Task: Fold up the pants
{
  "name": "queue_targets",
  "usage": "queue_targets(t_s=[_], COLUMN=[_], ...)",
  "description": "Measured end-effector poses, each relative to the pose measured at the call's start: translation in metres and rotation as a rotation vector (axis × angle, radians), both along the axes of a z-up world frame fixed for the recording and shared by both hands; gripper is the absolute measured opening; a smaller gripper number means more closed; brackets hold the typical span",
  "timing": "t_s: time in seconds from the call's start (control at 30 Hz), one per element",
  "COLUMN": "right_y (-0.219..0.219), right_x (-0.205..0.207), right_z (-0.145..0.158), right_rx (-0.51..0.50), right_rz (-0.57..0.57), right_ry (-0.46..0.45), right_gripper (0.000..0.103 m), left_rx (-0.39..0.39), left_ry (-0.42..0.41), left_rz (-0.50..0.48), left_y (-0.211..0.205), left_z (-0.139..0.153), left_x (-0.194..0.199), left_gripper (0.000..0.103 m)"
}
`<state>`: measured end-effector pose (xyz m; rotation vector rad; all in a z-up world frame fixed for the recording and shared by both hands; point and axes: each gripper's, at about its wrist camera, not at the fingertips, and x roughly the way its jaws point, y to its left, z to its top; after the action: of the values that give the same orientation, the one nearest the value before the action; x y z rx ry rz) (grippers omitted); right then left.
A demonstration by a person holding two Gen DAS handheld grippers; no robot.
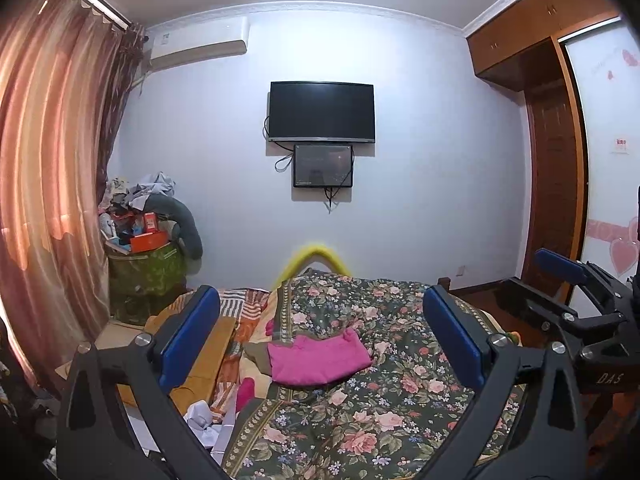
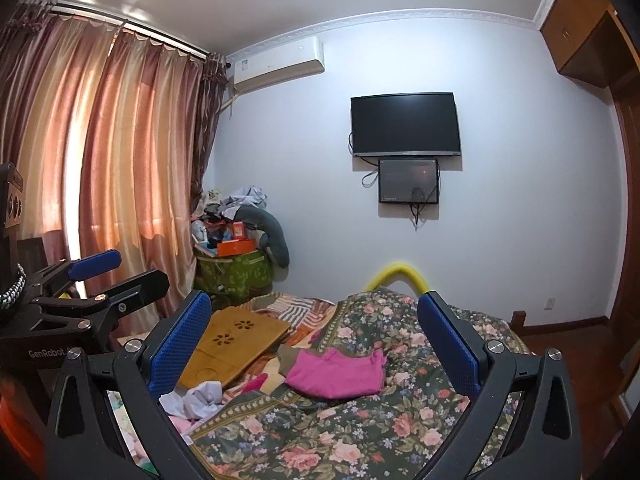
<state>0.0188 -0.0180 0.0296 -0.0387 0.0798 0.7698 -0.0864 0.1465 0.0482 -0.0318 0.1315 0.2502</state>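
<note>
The left gripper (image 1: 320, 328), a black two-finger tool with blue textured pads, is held with its fingers fully apart; nothing is clamped between them. The right gripper (image 2: 316, 336), of the same build, is likewise held spread wide and empty. In the left wrist view, the right gripper is seen at 3 o'clock, beside the left one.

The pink fabric pants (image 1: 318, 360), folded into a compact flat bundle, are found on the dark floral bedspread (image 1: 380, 420). In the left wrist view, the pants are framed between the two pads, at 6 o'clock from the wall-mounted black television (image 1: 322, 112). In the right wrist view, the pants (image 2: 336, 374) are framed the same way and are touched by neither pad.

A light-brown wooden lap tray with flower-shaped cutouts (image 2: 236, 344) is seen at 9 o'clock from the pants, lying on the bed. Crumpled white paper (image 2: 200, 398) is located at 8 o'clock from the pants.
</note>
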Motion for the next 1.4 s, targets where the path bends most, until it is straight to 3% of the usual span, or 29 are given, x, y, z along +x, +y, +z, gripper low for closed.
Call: queue_targets(t_s=[0.9,1.17,1.4], right_y=[-0.010,-0.011,-0.010], right_x=[0.000,0.001,0.001], right_z=[0.001,-0.003,-0.004], right_rx=[0.003,0.002,0.003], right_rz=[-0.029,-0.027,-0.027], right_ry=[0.053,0.065,0.071], right_gripper=[0.103,0.103,0.103], left_rx=[-0.018,-0.061,-0.059], left_ry=[0.051,0.075,0.077], left_rz=[-0.062,-0.096,-0.077], left_y=[0.004,0.012,0.013], left_z=[-0.012,-0.015,-0.018], left_x=[0.018,0.024,0.027], left_gripper=[0.103,0.103,0.103])
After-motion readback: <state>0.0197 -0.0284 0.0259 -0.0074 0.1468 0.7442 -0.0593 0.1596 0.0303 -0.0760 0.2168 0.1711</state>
